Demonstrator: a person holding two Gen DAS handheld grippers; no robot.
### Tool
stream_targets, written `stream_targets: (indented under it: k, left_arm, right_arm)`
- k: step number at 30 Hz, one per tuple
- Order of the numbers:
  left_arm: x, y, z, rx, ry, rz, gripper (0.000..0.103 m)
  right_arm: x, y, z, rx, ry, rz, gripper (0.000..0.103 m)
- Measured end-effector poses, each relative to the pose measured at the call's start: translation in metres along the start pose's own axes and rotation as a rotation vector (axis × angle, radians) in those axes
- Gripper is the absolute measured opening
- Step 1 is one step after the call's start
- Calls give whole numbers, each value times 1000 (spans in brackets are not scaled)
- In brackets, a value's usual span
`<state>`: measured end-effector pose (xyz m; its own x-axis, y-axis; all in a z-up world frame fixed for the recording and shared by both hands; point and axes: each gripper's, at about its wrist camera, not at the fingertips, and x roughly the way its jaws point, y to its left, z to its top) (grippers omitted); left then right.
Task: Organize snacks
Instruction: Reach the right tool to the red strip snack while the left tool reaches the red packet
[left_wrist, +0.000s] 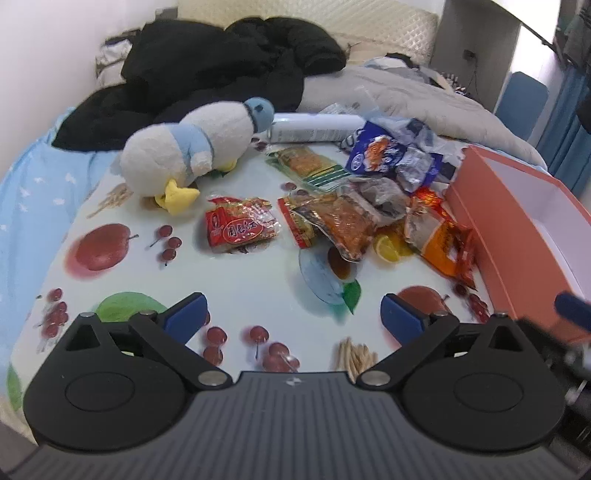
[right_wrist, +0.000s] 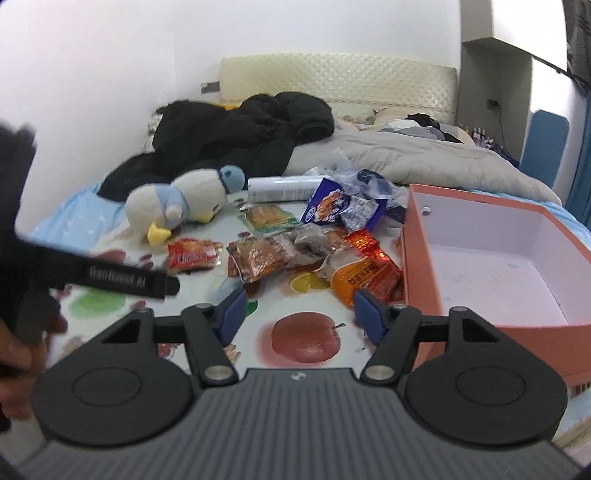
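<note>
With both the left gripper (left_wrist: 291, 314) and right gripper (right_wrist: 297, 312) spread and empty, take the orange packet (right_wrist: 364, 278) just beside the pink box (right_wrist: 421, 258) first.

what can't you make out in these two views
- Grey packet, left wrist view: half buried under other snacks, contents unreadable.
- Orange box, left wrist view: cut off by the right edge; most of its inside hidden by its wall.
- Blue bag, right wrist view: print too small and crumpled to read.
- Hand, right wrist view: blurred at the left edge.
</note>
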<state>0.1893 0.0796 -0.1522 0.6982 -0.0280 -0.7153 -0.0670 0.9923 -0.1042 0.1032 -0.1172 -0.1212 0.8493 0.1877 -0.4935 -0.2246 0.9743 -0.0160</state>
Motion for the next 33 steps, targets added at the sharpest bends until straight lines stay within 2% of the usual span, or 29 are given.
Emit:
stream_targets:
  k: [7,14,17,22,27,29,33]
  left_arm:
    - [49,18,20,-41,-3,-10,99]
    - [113,34,37,-90,23,42,99]
    - [138,41,44,-113,35,88,100]
    - [172,46,56,-108,40,147,101]
    - [194,45,66,-84,16,176,100]
    - [205,47,67,-101,55,166,99]
    - [208,42,64,-77,22,163,98]
  right_arm:
    - [42,21,-9,-95,33,-45,54]
    - [93,20,-22,-186,80,-174,53]
    - [112,10,-27,-210,104,-224,53]
    - [132,3,-32,-273,89,-280,53]
    - [146,12,-34,-388,55,-339,53]
    - [157,12,-37,-439,63,-371,53]
    - [169,3,-42,-424,100,-361,47]
